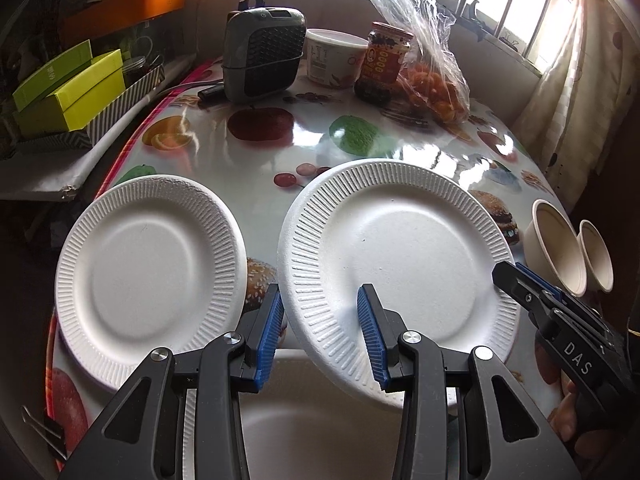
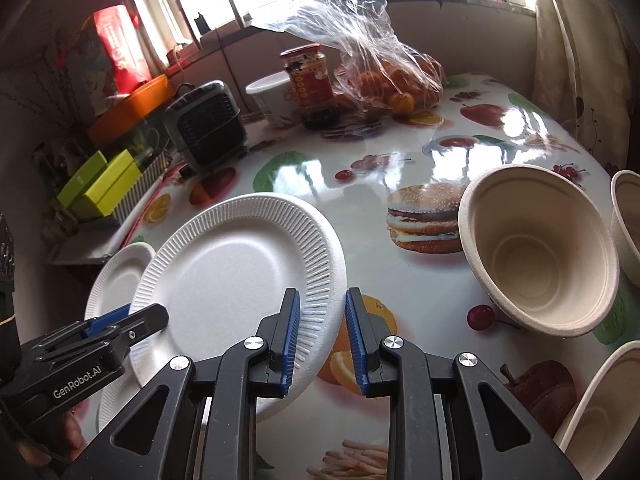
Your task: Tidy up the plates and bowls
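Two white paper plates lie on the fruit-print table. The left plate [image 1: 150,276] is at the table's left edge; the right plate [image 1: 400,268] also shows in the right wrist view [image 2: 240,264]. A third plate [image 1: 320,436] lies under my left gripper. My left gripper [image 1: 320,332] is open, its jaws straddling the right plate's near-left rim. My right gripper [image 2: 322,336] is open, its jaws straddling that plate's right rim; it also shows in the left wrist view [image 1: 520,280]. Beige bowls [image 2: 540,248] stand to the right, with another [image 2: 600,408] nearer.
At the table's back stand a small grey heater [image 1: 262,58], a white tub [image 1: 334,58], a red-labelled jar [image 1: 382,64] and a plastic bag of oranges [image 1: 432,88]. Green boxes [image 1: 68,88] sit on a shelf to the left.
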A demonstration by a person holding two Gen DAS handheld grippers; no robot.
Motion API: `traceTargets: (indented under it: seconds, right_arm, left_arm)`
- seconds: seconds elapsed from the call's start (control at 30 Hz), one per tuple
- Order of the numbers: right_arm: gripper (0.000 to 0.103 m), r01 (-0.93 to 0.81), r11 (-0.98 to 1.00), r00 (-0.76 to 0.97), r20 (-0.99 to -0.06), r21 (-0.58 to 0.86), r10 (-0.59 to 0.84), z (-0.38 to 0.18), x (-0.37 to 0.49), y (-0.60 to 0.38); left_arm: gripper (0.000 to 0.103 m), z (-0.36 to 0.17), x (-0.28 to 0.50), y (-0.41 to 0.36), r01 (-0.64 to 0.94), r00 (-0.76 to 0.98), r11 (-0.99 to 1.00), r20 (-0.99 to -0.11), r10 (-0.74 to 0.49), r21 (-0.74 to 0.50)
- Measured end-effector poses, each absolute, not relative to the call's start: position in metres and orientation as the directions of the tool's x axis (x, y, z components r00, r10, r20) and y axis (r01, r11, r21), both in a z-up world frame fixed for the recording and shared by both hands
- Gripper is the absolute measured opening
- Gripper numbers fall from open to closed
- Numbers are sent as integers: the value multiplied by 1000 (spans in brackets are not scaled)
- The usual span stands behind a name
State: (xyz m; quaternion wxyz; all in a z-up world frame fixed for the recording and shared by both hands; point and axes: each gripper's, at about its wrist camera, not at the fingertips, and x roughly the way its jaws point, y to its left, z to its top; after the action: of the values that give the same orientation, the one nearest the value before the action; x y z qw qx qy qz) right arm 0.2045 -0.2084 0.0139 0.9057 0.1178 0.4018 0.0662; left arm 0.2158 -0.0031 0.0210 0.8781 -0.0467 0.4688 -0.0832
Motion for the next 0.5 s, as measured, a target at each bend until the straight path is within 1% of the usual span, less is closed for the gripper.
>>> traceTargets:
  seconds: [0.5]
  right_arm:
    - [23,-110,959,670,-693,260,265,24,157,-186]
  left_arm:
    - [40,29,160,24,49,583,985,-796,-161,-164]
